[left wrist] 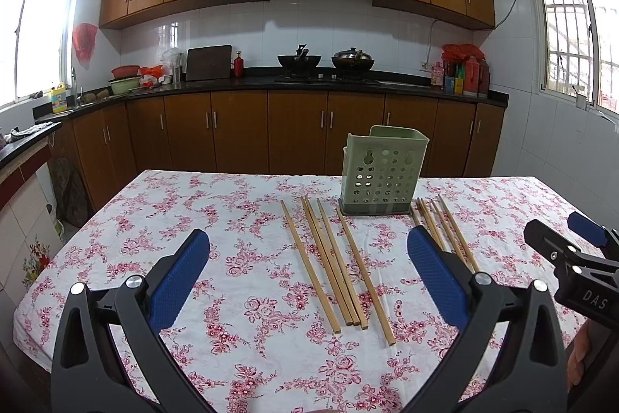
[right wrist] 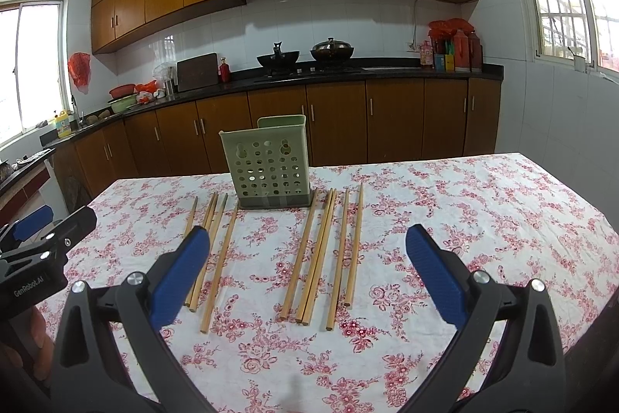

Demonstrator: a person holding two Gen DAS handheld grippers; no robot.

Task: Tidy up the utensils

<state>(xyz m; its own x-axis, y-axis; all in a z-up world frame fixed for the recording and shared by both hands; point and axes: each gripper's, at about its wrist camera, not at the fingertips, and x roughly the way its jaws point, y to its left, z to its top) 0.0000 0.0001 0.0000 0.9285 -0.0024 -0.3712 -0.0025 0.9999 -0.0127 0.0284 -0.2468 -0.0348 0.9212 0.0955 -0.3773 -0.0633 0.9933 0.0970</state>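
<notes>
A pale green perforated utensil holder stands upright on the floral tablecloth. Several wooden chopsticks lie flat to its left, and several more chopsticks lie to its right. My left gripper hovers open above the left group, nothing between its blue pads. My right gripper is open over the right group, also holding nothing. Each gripper shows at the edge of the other's view: the right gripper and the left gripper.
Beyond the table runs a dark kitchen counter with woks, a cutting board and bottles. Wooden cabinets line the wall above and below. A hand holds the left gripper's grip.
</notes>
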